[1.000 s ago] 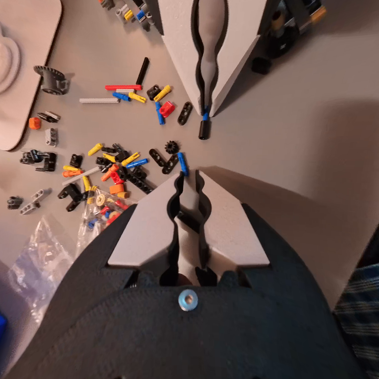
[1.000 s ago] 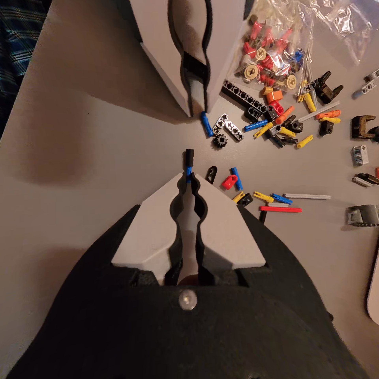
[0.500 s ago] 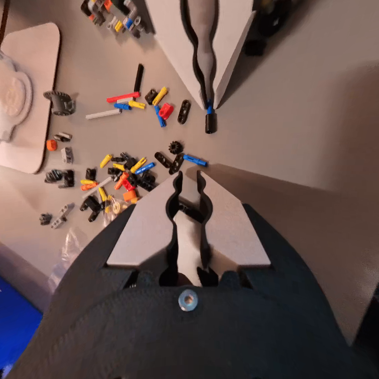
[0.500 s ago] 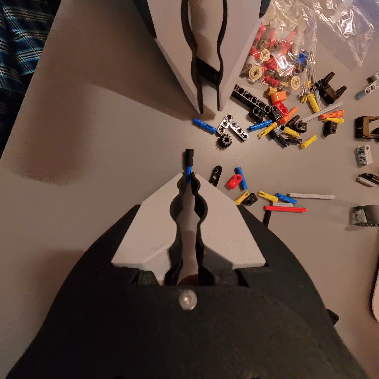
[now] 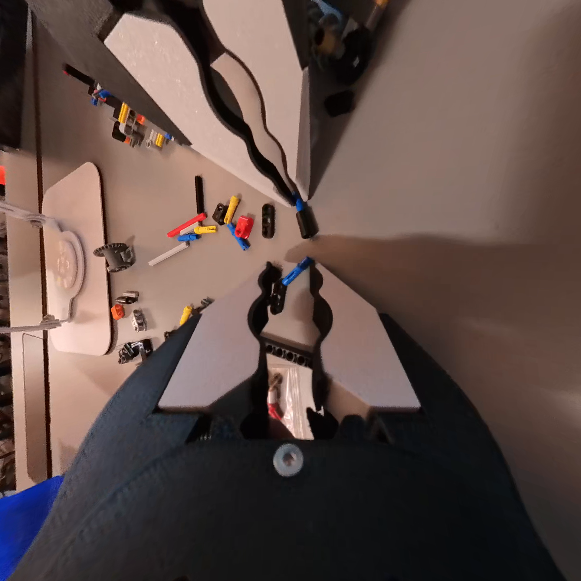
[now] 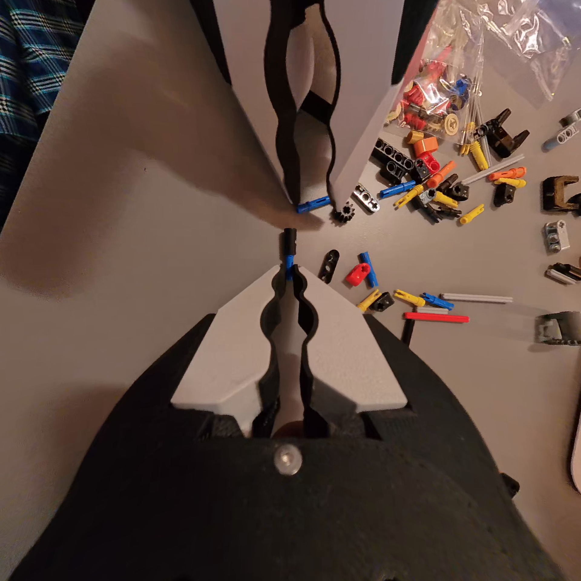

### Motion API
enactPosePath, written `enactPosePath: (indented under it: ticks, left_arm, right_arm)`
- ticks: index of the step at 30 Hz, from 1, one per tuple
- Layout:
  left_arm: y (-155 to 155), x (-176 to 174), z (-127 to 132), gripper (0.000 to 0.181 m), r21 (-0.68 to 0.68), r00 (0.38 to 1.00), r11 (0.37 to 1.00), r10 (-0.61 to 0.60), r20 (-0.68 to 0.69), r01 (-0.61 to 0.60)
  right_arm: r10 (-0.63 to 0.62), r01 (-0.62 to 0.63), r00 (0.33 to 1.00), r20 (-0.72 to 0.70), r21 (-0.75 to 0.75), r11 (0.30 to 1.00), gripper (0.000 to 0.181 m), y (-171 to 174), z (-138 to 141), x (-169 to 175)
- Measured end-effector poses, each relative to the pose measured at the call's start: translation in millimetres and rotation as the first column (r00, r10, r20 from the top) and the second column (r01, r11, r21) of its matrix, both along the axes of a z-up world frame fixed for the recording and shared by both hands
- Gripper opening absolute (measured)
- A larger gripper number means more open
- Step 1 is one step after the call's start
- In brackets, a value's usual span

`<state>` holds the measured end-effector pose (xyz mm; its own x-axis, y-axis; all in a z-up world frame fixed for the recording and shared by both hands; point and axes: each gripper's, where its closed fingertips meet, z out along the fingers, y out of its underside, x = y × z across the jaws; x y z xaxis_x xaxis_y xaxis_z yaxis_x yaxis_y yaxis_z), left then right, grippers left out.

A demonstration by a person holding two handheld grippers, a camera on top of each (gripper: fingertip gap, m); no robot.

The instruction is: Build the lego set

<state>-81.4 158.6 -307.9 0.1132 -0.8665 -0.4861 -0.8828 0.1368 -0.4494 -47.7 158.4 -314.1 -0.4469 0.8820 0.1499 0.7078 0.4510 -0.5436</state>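
Note:
My right gripper (image 6: 288, 268) is shut on a blue pin (image 6: 289, 264) with a black sleeve (image 6: 290, 241) on its far end, held just above the grey table. It also shows at the top of the left wrist view (image 5: 297, 201), with the black sleeve (image 5: 306, 223) pointing at me. My left gripper (image 5: 292, 267) is open, its tips on either side of a loose blue pin (image 5: 295, 271) that lies on the table. The right wrist view shows this gripper (image 6: 314, 201) from the front, straddling the same pin (image 6: 312, 204).
Loose pieces lie beside the grippers: a black gear (image 6: 344, 213), a black beam (image 6: 393, 155), a red connector (image 6: 358, 274), a red axle (image 6: 437, 318). A clear parts bag (image 6: 440, 94) lies behind. A pale board (image 5: 75, 251) lies left. A plaid sleeve (image 6: 28, 63) is at the table edge. Across from one pair of fingers to the other is roughly 4 centimeters. Both grippers' tips are roughly 4 centimeters from the red connector (image 6: 358, 274). Look for it in the left wrist view (image 5: 241, 223) too.
My left gripper has come forward and down over the loose blue pin, and its jaws have opened wider. The pin turned on the table. My right gripper has held still with its pin.

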Motion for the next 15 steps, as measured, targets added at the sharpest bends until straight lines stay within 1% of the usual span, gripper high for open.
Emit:
enactPosePath:
  ticks: [2,7,9,12,14,15]
  left_arm:
    - [-0.5,0.0,-0.5,0.019,-0.01,1.0,1.0,0.006,0.003,-0.006]
    - [0.3,-0.4,-5.4,0.004,-0.048,0.999,0.999,0.015,-0.03,-0.016]
    - [2.1,0.1,-5.5,0.004,-0.062,0.999,0.998,0.029,-0.026,-0.03]
    - [2.9,0.9,-5.5,0.003,-0.085,0.997,0.993,0.077,-0.018,-0.078]
    - [-0.4,4.7,-4.8,0.001,-0.119,0.99,0.983,0.14,0.008,-0.139]
    - [-1.0,6.3,-4.8,0.001,-0.114,0.984,0.978,0.177,0.016,-0.174]
  right_arm:
    - [-0.005,0.005,1.0,-0.001,0.001,1.0,0.001,1.8,0.0,0.2]
    - [-0.008,0.008,1.0,-0.002,0.002,1.0,0.001,1.5,0.1,-0.8]
    - [-0.012,0.012,1.0,-0.003,0.002,1.0,0.001,2.0,0.1,-0.7]
    - [-0.016,0.016,1.0,-0.004,0.001,1.0,0.001,2.8,0.2,-0.5]
    - [-0.017,0.017,1.0,-0.003,0.0,1.0,0.001,2.9,0.2,-0.2]
    - [-0.015,0.015,1.0,-0.002,0.0,1.0,0.001,2.5,0.2,-0.1]
